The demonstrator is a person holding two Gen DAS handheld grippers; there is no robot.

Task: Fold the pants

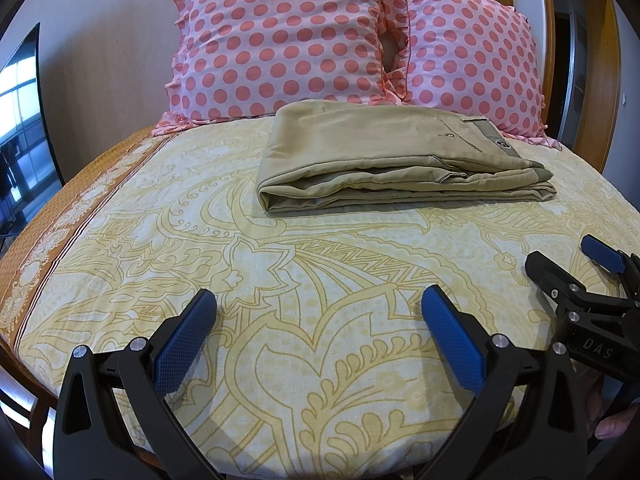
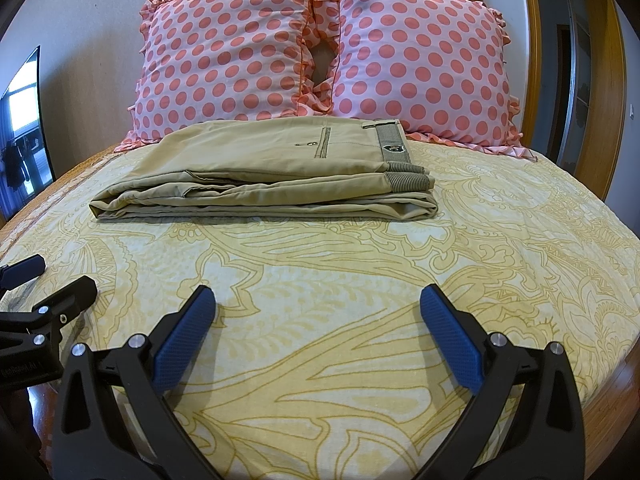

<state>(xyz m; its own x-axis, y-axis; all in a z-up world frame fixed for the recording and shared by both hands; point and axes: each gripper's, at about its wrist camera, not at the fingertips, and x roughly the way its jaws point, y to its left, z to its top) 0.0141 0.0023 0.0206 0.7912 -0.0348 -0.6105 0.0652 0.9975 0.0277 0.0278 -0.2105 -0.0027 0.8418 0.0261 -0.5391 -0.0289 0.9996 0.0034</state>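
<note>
Khaki pants (image 1: 384,156) lie folded in a flat stack on the bed, in front of the pillows; they also show in the right wrist view (image 2: 272,172), waistband to the right. My left gripper (image 1: 320,312) is open and empty, held over the near part of the bed, well short of the pants. My right gripper (image 2: 318,308) is open and empty too, beside the left one. The right gripper also shows at the right edge of the left wrist view (image 1: 568,264), and the left gripper at the left edge of the right wrist view (image 2: 56,276).
Yellow patterned bedsheet (image 1: 280,280) covers the bed. Two pink polka-dot pillows (image 1: 280,36) (image 1: 472,64) lean against the headboard behind the pants. A dark screen (image 1: 24,120) stands left of the bed. A wooden door frame (image 2: 600,80) is at right.
</note>
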